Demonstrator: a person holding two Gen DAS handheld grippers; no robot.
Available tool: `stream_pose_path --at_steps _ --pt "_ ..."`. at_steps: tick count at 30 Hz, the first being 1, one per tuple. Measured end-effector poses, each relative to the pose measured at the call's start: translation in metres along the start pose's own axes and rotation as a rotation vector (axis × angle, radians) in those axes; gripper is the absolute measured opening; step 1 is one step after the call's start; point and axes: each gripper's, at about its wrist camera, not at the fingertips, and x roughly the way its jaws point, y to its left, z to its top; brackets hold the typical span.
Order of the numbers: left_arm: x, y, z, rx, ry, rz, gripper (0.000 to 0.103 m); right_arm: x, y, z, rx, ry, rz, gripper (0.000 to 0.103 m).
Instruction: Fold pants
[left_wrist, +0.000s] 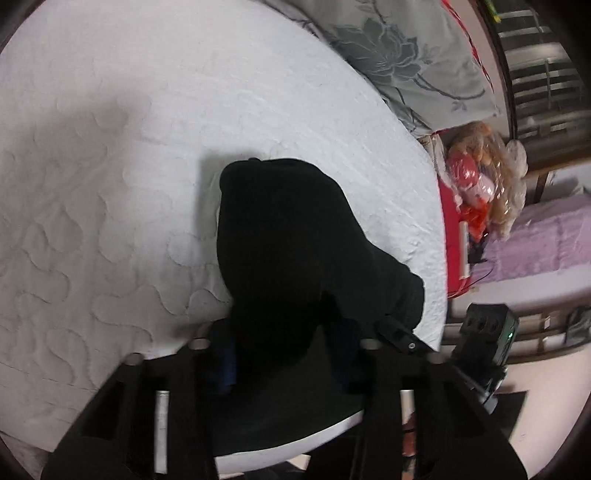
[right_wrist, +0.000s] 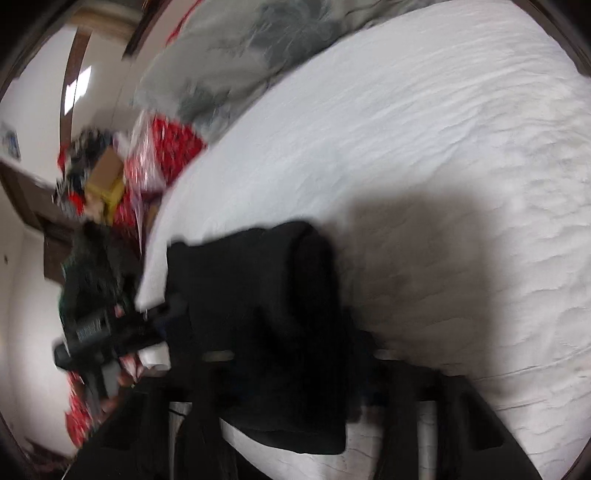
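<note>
The black pants hang bunched above the white quilted bed. My left gripper is shut on the pants, with cloth draped over its fingers. The other gripper shows at the right edge. In the blurred right wrist view the pants are folded over in a thick dark bundle. My right gripper is shut on the pants, its fingers mostly hidden by cloth. The left gripper shows at the left.
A grey floral pillow lies at the head of the bed. Red bedding and a plastic-wrapped doll sit beside the bed. A purple-covered bed stands further right. Boxes and clutter lie on the left.
</note>
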Motion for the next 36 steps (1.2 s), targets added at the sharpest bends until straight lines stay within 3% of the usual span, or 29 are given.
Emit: stream_pose_path --at_steps 4,8,12,16,18,21,22,26,29,32,36 --pt "-0.014 0.008 -0.007 -0.055 0.004 -0.096 0.025 -0.011 0.004 0.000 0.047 -0.022 0.030 0.029" --pt "-0.034 0.010 -0.002 -0.066 -0.030 -0.093 0.025 -0.012 0.026 0.004 0.021 -0.013 0.037 0.028" --pt "-0.076 0.020 0.020 -0.081 -0.125 -0.123 0.025 0.003 0.056 0.024 0.022 -0.016 0.103 0.028" --pt "-0.104 0.033 0.049 -0.058 -0.192 -0.012 0.025 0.033 0.094 0.046 -0.016 -0.012 0.138 0.028" --pt "-0.105 0.047 0.060 -0.064 -0.197 0.083 0.027 0.055 0.110 0.053 -0.035 -0.004 0.123 0.028" --pt "-0.088 0.069 0.068 -0.071 -0.152 0.253 0.032 0.093 0.119 0.054 -0.063 0.028 0.023 0.032" --pt "-0.085 0.074 0.068 -0.070 -0.138 0.272 0.035 0.100 0.117 0.053 -0.066 0.031 0.006 0.039" --pt "-0.102 0.070 0.056 -0.057 -0.197 0.262 0.038 0.081 0.097 0.048 -0.004 0.005 0.037 0.052" --pt "-0.117 0.055 0.038 -0.010 -0.281 0.301 0.042 0.048 0.086 0.043 0.025 -0.042 0.003 0.054" --pt "-0.117 0.034 0.019 0.049 -0.340 0.414 0.059 0.022 0.092 0.035 -0.015 -0.059 -0.076 0.067" --pt "-0.109 0.018 -0.003 0.114 -0.392 0.554 0.061 0.003 0.120 0.011 -0.149 -0.085 -0.233 0.082"
